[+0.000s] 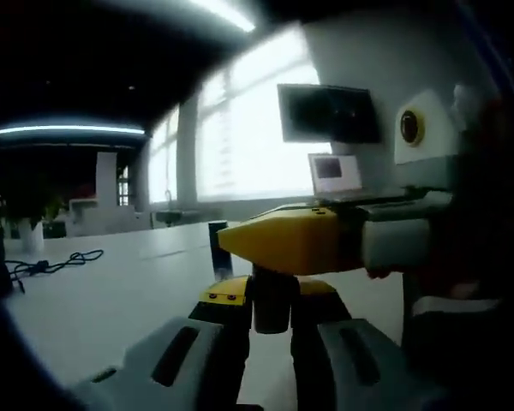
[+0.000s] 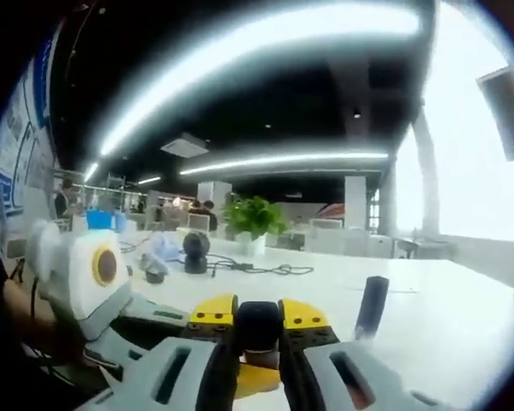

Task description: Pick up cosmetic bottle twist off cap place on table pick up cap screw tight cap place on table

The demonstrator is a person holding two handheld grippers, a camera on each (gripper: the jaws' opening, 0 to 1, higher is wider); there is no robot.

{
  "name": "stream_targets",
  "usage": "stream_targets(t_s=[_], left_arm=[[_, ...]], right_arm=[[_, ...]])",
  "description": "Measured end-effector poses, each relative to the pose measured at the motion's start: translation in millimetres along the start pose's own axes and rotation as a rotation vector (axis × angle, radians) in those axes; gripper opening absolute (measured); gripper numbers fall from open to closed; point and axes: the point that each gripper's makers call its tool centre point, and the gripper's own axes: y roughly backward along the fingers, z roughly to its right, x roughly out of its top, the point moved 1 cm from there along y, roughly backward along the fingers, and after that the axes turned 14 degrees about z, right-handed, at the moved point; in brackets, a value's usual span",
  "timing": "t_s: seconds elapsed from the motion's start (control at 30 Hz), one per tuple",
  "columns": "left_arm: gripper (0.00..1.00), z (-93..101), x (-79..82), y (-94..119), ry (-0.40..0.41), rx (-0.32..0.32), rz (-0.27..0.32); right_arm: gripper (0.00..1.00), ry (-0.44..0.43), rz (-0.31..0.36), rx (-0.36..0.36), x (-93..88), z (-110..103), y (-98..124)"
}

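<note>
In the left gripper view, the left gripper (image 1: 272,330) clamps the dark cosmetic bottle (image 1: 272,304), with the right gripper (image 1: 325,240) crossing above from three o'clock. In the right gripper view, the right gripper's jaws pinch the bottle's black cap (image 2: 258,329) above the white table (image 2: 445,317); a dark upright stick (image 2: 373,306) stands at three o'clock.

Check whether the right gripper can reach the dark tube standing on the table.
Probably not yet. The right gripper is shut on the bottle, which the left gripper also holds. The tube stands alone on the bare table, so the way looks free once the jaws let go.
</note>
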Motion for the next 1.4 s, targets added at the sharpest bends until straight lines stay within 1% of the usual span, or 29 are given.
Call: stream_targets(t_s=[0.07, 0.13, 0.23, 0.27, 0.33, 0.37, 0.4, 0.47, 0.57, 0.6, 0.63, 0.67, 0.7, 0.77, 0.8, 0.83, 0.97, 1.13, 1.3, 1.4], left_arm=[[0.06, 0.7, 1.1, 1, 0.003, -0.015, 0.0], [0.06, 1.5, 1.2, 3, -0.025, -0.028, -0.006], [0.06, 2.9, 3.2, 6, 0.01, -0.055, -0.004], [0.06, 4.2, 3.7, 6, 0.013, -0.067, -0.007], [0.06, 8.8, 6.7, 8, 0.047, -0.108, -0.003], [0.06, 7.9, 8.1, 10, 0.049, -0.116, -0.005], [0.06, 10.5, 9.4, 10, 0.04, -0.132, -0.009], [0.06, 13.0, 13.9, 11, 0.046, -0.157, -0.006], [0.06, 17.7, 20.2, 12, 0.086, -0.203, 0.006], [0.06, 21.3, 23.2, 13, 0.126, -0.228, 0.018], [0.06, 23.7, 25.8, 15, 0.185, -0.253, 0.024], [0.06, 25.1, 27.3, 16, 0.203, -0.266, 0.027], [0.06, 25.7, 30.1, 18, 0.202, -0.282, 0.042], [0.06, 29.0, 32.3, 22, 0.194, -0.306, 0.039], [0.06, 31.5, 34.4, 24, 0.19, -0.322, 0.043], [0.06, 33.6, 36.1, 26, 0.192, -0.335, 0.045], [0.06, 41.6, 40.8, 31, 0.191, -0.392, 0.045], [0.06, 51.7, 45.2, 36, 0.223, -0.453, 0.04], [0.07, 63.3, 53.1, 43, 0.242, -0.513, 0.051], [0.07, 66.8, 55.8, 46, 0.26, -0.538, 0.055]], right_arm=[[0.11, -0.006, 0.001, 0.016, 0.9, -2, 1], [0.11, -0.02, -0.006, 0.033, 0.4, -3, 2], [0.11, -0.034, 0.0, 0.065, 2.0, -5, 4], [0.11, -0.057, -0.006, 0.07, 2.1, -6, 5], [0.11, -0.07, 0.001, 0.094, 5.5, -7, 7], [0.11, -0.082, 0.0, 0.109, 7.0, -8, 8], [0.11, -0.075, 0.003, 0.133, 8.4, -11, 9], [0.11, -0.084, 0.021, 0.156, 13.8, -13, 13], [0.11, -0.071, 0.037, 0.189, 20.5, -16, 15], [0.11, -0.073, 0.043, 0.205, 23.5, -18, 15], [0.11, -0.089, 0.045, 0.22, 26.3, -19, 16], [0.11, -0.104, 0.04, 0.243, 28.4, -22, 17], [0.11, -0.108, 0.041, 0.266, 31.1, -25, 19], [0.11, -0.103, 0.025, 0.307, 33.8, -31, 22], [0.11, -0.093, 0.031, 0.339, 36.7, -35, 25], [0.11, -0.1, 0.027, 0.342, 37.8, -36, 27], [0.11, -0.113, 0.026, 0.397, 41.6, -42, 33], [0.11, -0.138, 0.022, 0.479, 47.2, -49, 42], [0.11, -0.154, 0.037, 0.557, 56.1, -58, 53], [0.11, -0.165, 0.038, 0.581, 58.6, -62, 56]])
